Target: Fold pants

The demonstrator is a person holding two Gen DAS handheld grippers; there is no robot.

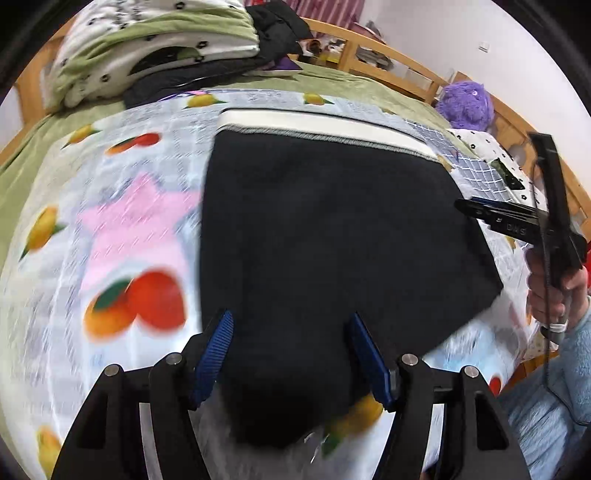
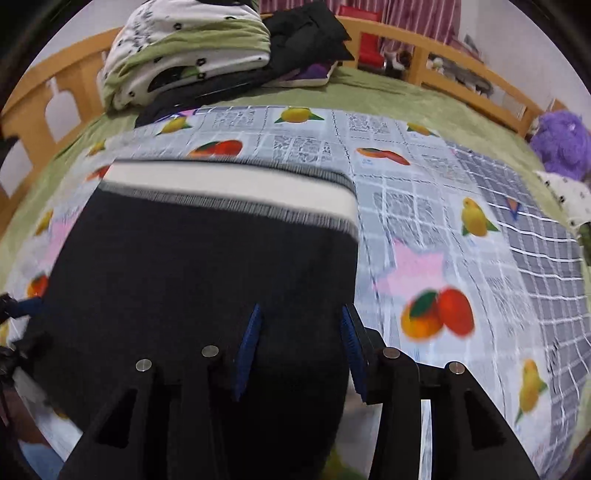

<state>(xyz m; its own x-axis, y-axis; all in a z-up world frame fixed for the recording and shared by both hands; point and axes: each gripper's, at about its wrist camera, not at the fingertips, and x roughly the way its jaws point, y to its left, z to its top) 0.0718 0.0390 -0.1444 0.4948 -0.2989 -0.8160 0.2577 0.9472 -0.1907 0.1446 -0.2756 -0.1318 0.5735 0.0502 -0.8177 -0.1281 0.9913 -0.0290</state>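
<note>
Dark folded pants [image 1: 332, 236] on fruit-print cloth [image 1: 122, 229]; left gripper [image 1: 291, 354] and right gripper [image 2: 301, 347], jaws apart, over the near edge

The fruit-print sheet [image 1: 122, 258] is motion-blurred, and the pants [image 2: 192, 280] run behind the tongs.

We see a wooden bed frame [image 2: 461, 70] railing a bed [image 2: 388, 92] with a green sheet, a fruit-print cloth [image 2: 424, 206] spread over it. Folded bedding [image 2: 177, 55] sits at its far edge, a purple plush toy [image 2: 561, 144] at its right corner, below a white wall [image 1: 424, 22].
</note>
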